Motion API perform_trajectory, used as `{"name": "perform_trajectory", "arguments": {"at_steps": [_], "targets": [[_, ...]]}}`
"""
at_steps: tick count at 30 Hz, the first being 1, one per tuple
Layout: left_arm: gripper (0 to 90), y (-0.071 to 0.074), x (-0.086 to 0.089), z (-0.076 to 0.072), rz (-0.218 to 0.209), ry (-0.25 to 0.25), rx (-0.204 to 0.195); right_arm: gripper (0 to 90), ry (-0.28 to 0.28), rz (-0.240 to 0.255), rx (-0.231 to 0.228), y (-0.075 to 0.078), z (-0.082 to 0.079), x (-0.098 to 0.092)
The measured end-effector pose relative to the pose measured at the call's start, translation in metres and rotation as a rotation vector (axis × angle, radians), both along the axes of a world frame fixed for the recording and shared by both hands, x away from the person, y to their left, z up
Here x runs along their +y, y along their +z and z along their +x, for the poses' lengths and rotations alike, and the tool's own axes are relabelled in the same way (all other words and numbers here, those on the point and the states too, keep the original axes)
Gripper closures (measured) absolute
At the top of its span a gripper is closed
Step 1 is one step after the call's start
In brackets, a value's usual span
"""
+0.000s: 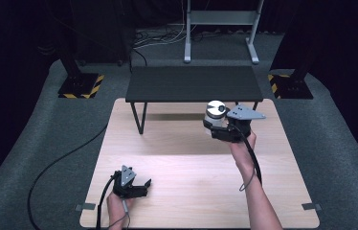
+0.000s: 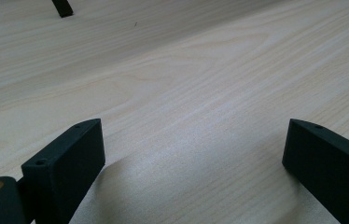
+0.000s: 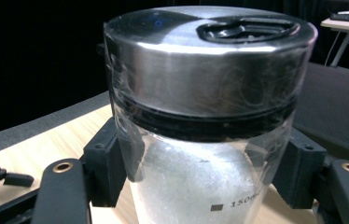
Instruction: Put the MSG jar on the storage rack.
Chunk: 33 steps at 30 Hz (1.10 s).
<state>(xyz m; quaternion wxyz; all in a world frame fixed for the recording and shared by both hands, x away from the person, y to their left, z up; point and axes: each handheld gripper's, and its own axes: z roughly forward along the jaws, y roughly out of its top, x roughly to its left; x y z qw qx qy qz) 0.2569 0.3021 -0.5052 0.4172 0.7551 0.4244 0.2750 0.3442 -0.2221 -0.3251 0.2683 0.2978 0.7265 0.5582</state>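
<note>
A clear glass jar (image 3: 200, 140) with a brushed metal lid (image 1: 215, 107) and white contents is held up off the wooden table (image 1: 186, 191). My right gripper (image 1: 219, 125) is shut on it, its black jaws pressing the glass on both sides just under the lid. The jar stands upright in the grip, in front of the low black bench (image 1: 194, 83). My left gripper (image 1: 141, 188) rests on the table at the front left. In the left gripper view its jaws stand wide apart over bare wood, with nothing between them.
The low black bench stands across the table's far edge on thin legs (image 1: 140, 117). A grey metal frame (image 1: 220, 28) stands on the carpet behind it. Black cables (image 1: 57, 163) trail off the table's left side.
</note>
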Motion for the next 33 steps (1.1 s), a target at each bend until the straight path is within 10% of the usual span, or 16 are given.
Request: {"name": "perform_trajectory", "arguments": {"at_steps": [33], "targets": [[5.4, -0.001, 0.0, 0.0, -0.004, 0.002, 0.0, 30.1, 0.005, -0.039, 0.033, 0.06, 0.104, 0.089]]}}
